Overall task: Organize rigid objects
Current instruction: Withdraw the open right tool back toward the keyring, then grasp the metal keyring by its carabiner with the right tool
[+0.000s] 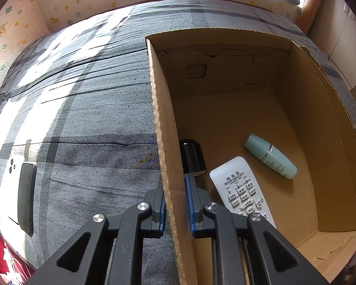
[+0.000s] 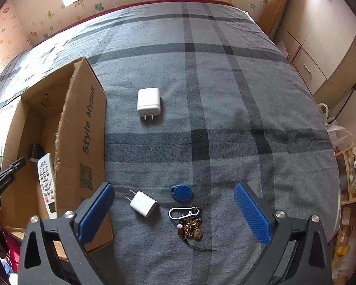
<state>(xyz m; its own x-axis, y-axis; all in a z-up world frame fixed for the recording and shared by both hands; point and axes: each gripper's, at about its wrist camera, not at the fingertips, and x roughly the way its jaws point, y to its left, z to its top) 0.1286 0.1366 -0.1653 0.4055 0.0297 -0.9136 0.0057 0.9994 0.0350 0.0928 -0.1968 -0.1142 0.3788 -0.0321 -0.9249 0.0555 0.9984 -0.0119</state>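
Observation:
My left gripper (image 1: 175, 182) is shut on the left wall of an open cardboard box (image 1: 168, 128), one finger inside and one outside. Inside the box lie a white remote (image 1: 242, 187), a pale green bottle (image 1: 270, 155) and a black cap-shaped item (image 1: 192, 156). My right gripper (image 2: 174, 190) stands wide open just above the bed, right of the box (image 2: 83, 128). Between its fingers lie a small white charger (image 2: 143, 203), a blue key fob (image 2: 181, 192) and a keychain with a carabiner (image 2: 188, 223); nothing is gripped. A larger white charger (image 2: 148, 102) lies farther away.
Everything rests on a bed with a grey plaid cover (image 2: 225, 95). A dark flat case (image 1: 26, 199) lies on a white phone (image 1: 10, 166) left of the box. A papered wall (image 1: 59, 7) runs behind, with cabinets (image 2: 320, 47) and a cluttered shelf (image 2: 353, 178) to the right.

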